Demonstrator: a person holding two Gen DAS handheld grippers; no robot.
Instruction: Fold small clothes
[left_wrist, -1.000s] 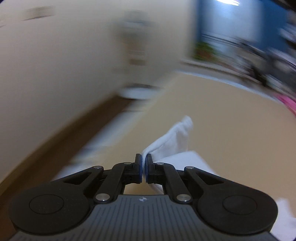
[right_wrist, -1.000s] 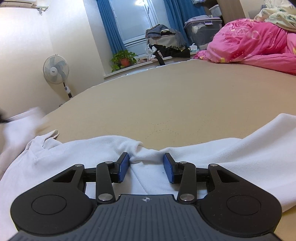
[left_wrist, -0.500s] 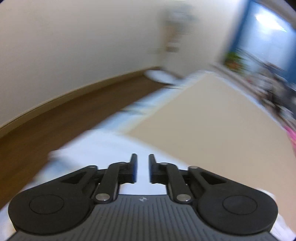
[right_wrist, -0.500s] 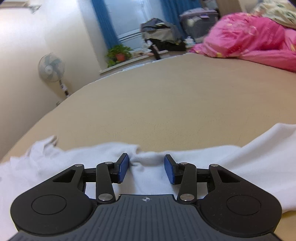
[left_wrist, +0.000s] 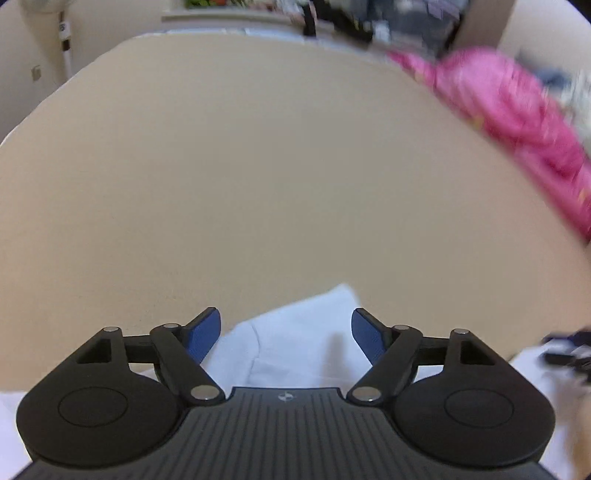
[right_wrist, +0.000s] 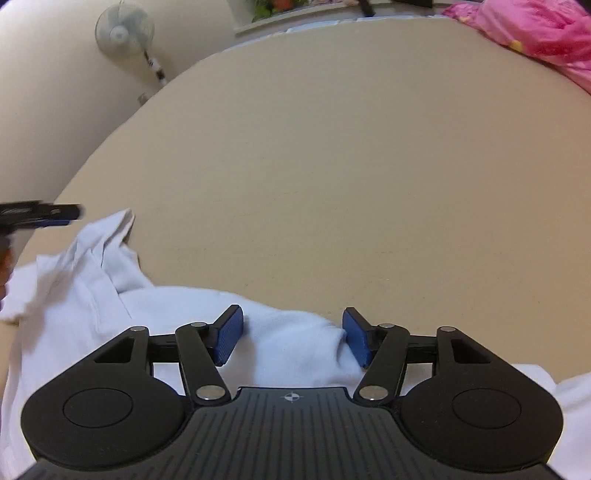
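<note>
A small white garment (right_wrist: 103, 295) lies on the tan bed surface (right_wrist: 332, 166), spread along the near edge. My right gripper (right_wrist: 292, 338) is open, its blue pads on either side of a bunched ridge of the cloth. My left gripper (left_wrist: 286, 334) is open and empty above a pointed white corner of the garment (left_wrist: 295, 332). The left gripper also shows in the right wrist view (right_wrist: 40, 214) at the far left, above the garment's sleeve. The right gripper shows blurred at the right edge of the left wrist view (left_wrist: 569, 354).
A pink quilt (left_wrist: 517, 122) lies at the bed's far right, also in the right wrist view (right_wrist: 535, 33). A standing fan (right_wrist: 123, 31) is by the wall at the left. A window sill with a plant (right_wrist: 273, 7) runs behind the bed.
My left gripper let go of the white cloth, opened wide and swung round over the garment's corner. My right gripper opened wider and tilted down over the ridge.
</note>
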